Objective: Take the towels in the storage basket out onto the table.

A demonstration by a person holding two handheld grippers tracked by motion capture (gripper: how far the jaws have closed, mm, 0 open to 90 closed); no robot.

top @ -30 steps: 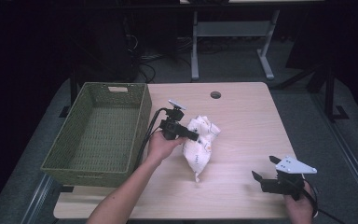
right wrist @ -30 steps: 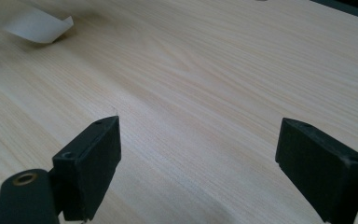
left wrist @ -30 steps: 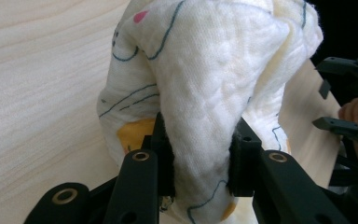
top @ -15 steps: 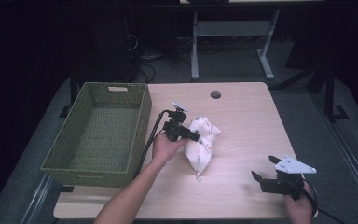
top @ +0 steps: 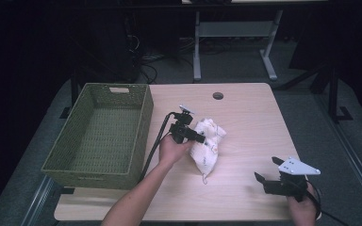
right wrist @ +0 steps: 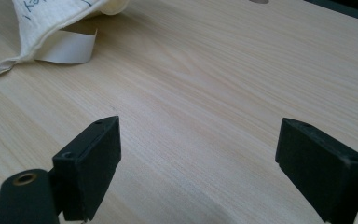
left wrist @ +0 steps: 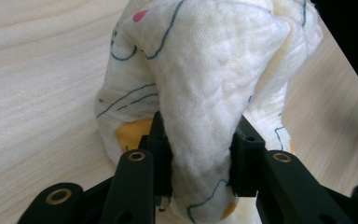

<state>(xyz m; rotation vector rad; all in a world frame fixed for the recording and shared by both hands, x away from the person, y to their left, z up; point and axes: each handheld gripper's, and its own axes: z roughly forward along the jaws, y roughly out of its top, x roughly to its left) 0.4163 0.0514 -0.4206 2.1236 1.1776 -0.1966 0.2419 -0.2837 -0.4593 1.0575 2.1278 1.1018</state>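
A crumpled white cloth (top: 207, 143) with blue lines and yellow and pink spots lies near the middle of the wooden table (top: 245, 113). My left gripper (top: 199, 139) is shut on a raised fold of the cloth (left wrist: 200, 116), pinched between both jaws in the left gripper view. A corner of the cloth (right wrist: 51, 28) with its white label shows at the top left of the right gripper view. My right gripper (top: 265, 170) stands open near the table's front right, jaws wide apart over bare wood, holding nothing.
A green woven basket (top: 143, 127) with nothing in it stands at the table's left side, just left of the left hand. A round cable hole (top: 218, 95) sits near the far edge. Bare wood lies between the cloth and the right gripper.
The left gripper has shifted slightly toward the cloth's upper part and holds a fold of it. The right gripper has stayed in place.
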